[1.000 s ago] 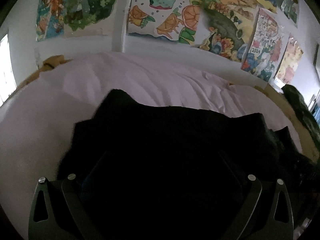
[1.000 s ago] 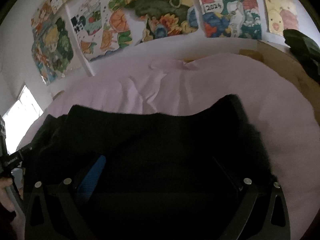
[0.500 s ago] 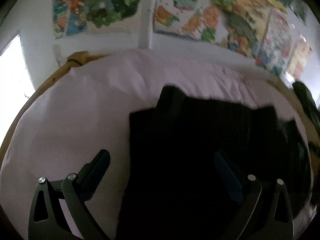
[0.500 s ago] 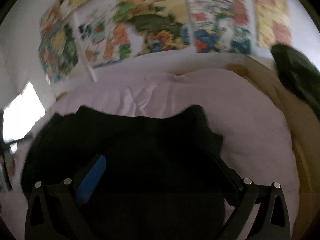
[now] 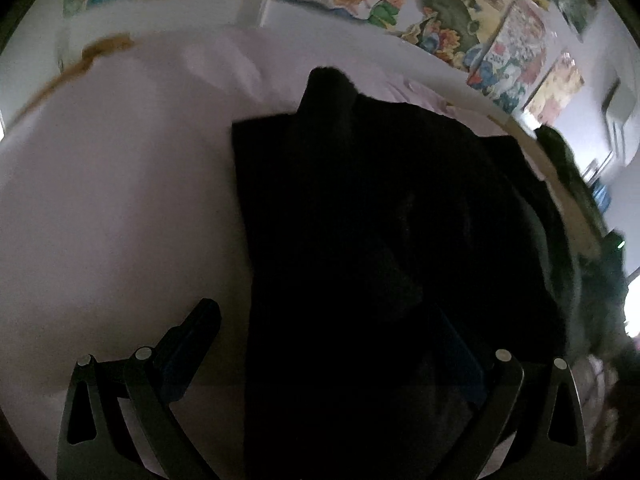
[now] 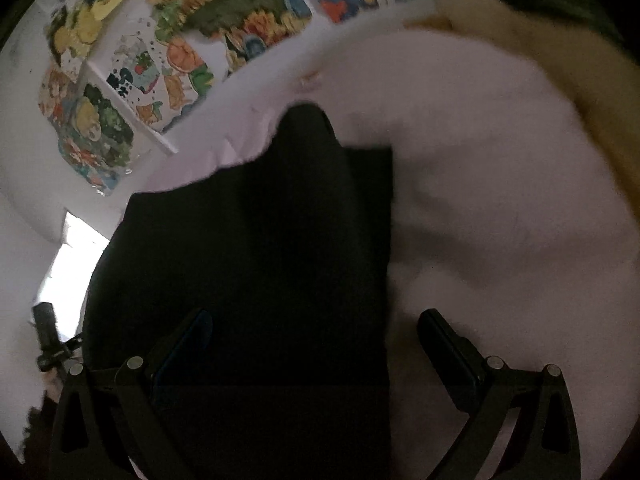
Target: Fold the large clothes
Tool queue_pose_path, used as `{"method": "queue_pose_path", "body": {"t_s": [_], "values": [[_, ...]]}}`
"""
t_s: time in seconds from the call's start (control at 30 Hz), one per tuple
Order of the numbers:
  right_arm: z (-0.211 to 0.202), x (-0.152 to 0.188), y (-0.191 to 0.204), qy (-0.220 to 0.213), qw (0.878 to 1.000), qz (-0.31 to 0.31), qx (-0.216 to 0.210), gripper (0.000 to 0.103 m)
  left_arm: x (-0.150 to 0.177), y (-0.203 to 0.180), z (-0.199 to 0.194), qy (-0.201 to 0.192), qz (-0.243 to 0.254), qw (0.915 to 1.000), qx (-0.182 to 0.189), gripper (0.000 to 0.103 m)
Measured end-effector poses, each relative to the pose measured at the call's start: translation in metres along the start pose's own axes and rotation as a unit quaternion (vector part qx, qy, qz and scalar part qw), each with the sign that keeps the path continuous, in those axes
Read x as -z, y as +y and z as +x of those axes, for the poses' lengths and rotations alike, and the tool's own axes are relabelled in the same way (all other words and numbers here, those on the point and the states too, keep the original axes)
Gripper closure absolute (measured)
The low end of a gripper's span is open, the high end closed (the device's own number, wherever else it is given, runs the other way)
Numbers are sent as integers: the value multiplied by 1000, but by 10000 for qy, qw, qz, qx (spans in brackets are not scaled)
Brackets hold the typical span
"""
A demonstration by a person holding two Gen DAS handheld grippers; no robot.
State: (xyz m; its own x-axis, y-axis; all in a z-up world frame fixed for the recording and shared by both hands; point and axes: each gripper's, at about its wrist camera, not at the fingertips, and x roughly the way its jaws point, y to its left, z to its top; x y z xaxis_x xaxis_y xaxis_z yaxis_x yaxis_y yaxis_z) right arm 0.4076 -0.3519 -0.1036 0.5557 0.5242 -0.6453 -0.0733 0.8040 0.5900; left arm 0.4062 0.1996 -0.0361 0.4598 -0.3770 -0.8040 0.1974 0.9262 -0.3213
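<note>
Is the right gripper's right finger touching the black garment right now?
Apart. The right wrist view shows that finger over bare pink sheet, with a strip of sheet between it and the black garment edge.

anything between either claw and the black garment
Nothing visible. The black garment lies on the pink sheet, directly under both open claws: the left claw and the right claw each straddle one of its edges.

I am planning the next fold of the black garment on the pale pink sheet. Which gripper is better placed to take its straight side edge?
Probably either: the black garment's straight edges pass between both the left gripper and right gripper, open.
</note>
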Motion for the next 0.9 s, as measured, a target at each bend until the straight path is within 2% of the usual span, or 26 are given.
{"method": "queue_pose_path", "body": {"t_s": [0.07,0.43,0.9], "values": [[4,1,-4,156,9997,20,-181,0,-3,6,1,76,-146,9998,147,1],[25,4,-16,596,9970,140,-474,0,-17,27,13,398,-558,9943,812,1],[35,7,-21,701,9942,306,-761,0,-15,25,27,568,-533,9931,871,1]]}}
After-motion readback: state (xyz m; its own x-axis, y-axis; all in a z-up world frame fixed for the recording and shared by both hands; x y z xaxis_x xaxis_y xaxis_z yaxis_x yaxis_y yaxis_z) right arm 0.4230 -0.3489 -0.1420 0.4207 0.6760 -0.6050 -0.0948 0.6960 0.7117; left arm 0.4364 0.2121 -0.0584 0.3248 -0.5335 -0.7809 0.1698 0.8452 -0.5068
